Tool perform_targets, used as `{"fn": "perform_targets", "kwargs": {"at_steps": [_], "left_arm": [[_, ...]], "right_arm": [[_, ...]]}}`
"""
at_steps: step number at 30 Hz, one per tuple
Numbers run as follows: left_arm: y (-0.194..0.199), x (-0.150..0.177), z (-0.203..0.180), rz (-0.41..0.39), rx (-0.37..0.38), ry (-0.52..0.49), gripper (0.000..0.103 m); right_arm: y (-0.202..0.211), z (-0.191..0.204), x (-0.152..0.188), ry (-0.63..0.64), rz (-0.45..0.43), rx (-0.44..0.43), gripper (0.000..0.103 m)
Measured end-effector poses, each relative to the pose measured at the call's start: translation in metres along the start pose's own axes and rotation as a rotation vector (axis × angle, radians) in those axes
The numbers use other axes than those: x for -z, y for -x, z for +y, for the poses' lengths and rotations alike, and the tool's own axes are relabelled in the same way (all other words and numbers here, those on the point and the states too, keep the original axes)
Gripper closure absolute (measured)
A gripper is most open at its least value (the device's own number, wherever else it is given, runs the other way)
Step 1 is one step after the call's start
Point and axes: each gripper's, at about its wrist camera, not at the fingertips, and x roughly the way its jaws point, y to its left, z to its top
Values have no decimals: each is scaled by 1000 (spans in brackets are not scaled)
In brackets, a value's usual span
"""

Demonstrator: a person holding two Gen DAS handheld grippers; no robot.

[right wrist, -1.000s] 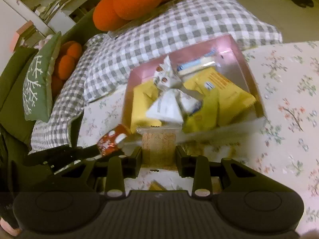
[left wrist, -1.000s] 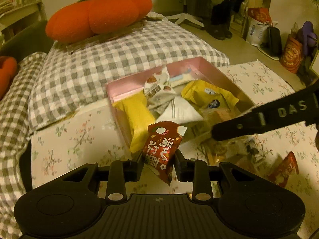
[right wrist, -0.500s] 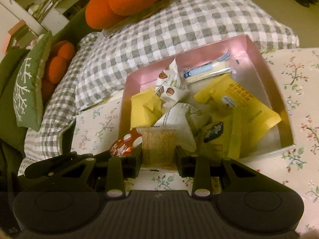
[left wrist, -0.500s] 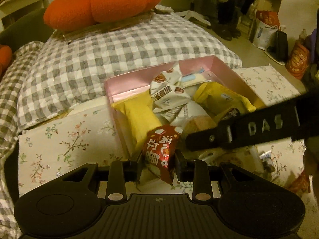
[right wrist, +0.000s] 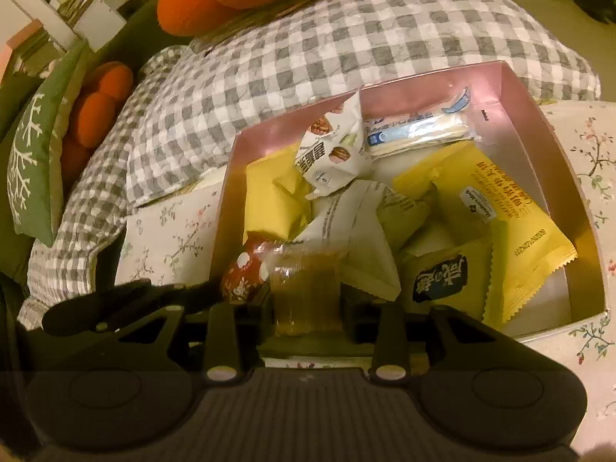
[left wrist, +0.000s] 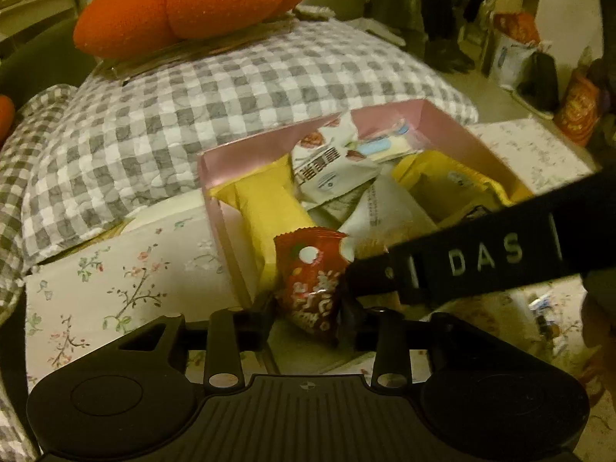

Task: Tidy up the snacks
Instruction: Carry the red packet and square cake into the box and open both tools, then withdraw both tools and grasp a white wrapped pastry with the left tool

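A pink box (left wrist: 454, 123) on the floral tablecloth holds several yellow and white snack packets. My left gripper (left wrist: 308, 319) hangs over the box's near left corner. Its jaws are opening around a red snack packet (left wrist: 312, 285), with a gap at the left finger. A finger of the right gripper (left wrist: 481, 265) crosses just to the right. In the right wrist view, my right gripper (right wrist: 306, 308) is over the near edge of the pink box (right wrist: 539, 115). Its jaws are opening, but a clear-wrapped brown snack (right wrist: 304, 281) still touches both fingers. The red packet (right wrist: 242, 277) sits beside it.
A grey checked quilt (left wrist: 231, 96) lies behind the box, with an orange plush cushion (left wrist: 192, 4) on it. A green cushion (right wrist: 30, 154) is at far left. Bags (left wrist: 512, 50) stand on the floor at back right. Floral tablecloth (left wrist: 115, 277) lies left of the box.
Both grippers came forward and down over the box's near edge. The left jaws have widened and the red packet sits lower between them. The brown snack reaches a little lower too.
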Motion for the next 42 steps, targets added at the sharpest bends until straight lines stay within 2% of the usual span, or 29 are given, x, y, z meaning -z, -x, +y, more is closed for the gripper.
{"fn": "perform_targets", "kwargs": {"at_steps": [4,7,16,21,29,35,42], "left_arm": [[10,0,0,-20,14,4,48],[21,0,-2,-42,11,12,42],[48,12,-7,-50,-33,78,39],[59,30,-16,-18,-61,102,37],[75,57,-41,3,-10,83,37],[87,77,-63,14,56,85,36],[87,94,-90,40,89,-11,35]], "right_arm": [[12,-4,0,-21,-28,-1,55],[20,-6,2,-23,-39,-7,55],[51,-15,14,-42,-68,-26,55],[64,-20,30,-44,-47,-14,55],[83,-22,49,-24,-19,-4,55],[95,-26,65,-17,13,7,55],[108,-38,79,-41,23,19,54]]}}
